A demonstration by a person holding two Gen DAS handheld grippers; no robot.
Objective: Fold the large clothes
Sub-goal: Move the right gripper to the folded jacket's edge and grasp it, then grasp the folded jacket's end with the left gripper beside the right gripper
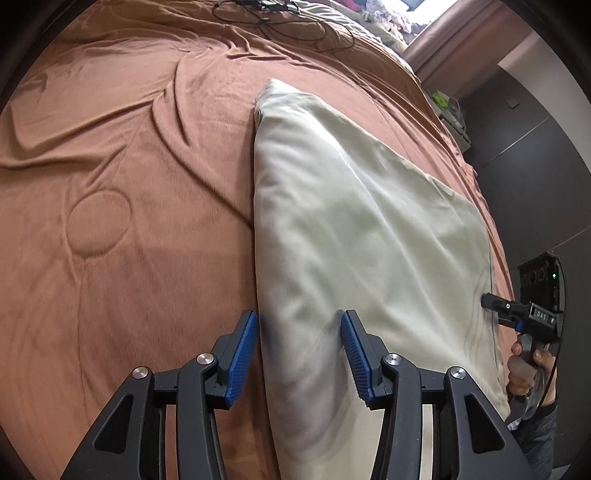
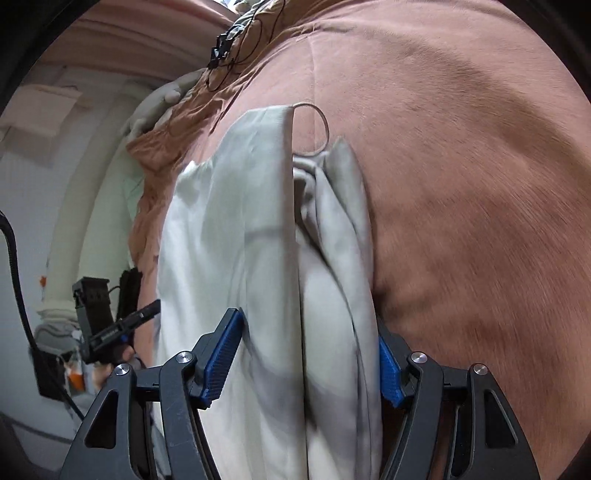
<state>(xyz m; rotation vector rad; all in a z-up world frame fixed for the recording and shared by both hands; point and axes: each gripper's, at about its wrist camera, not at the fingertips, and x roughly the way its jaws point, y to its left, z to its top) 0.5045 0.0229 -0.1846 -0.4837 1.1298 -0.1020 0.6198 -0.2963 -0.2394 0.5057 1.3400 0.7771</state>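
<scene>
A pale green garment (image 1: 351,221) lies as a long folded strip on a brown bedspread (image 1: 129,184). My left gripper (image 1: 299,350) is open over its near end, one blue pad beside the cloth's left edge and the other on top of the cloth. In the right wrist view the same garment (image 2: 229,221) runs bunched between the jaws of my right gripper (image 2: 306,354). The jaws stand wide and the cloth is loose between them, hiding part of the right pad. From the left wrist view, the right gripper (image 1: 484,302) is at the garment's right edge. A cord loop (image 2: 327,127) lies at the far end.
Black cables (image 1: 280,22) lie at the far end of the bed. The bedspread (image 2: 461,184) stretches wide on the garment's other side. A person's hand (image 1: 521,373) holds the right gripper's handle by the bed's right edge, with dark panels (image 1: 535,147) beyond. The left gripper (image 2: 155,306) shows at left.
</scene>
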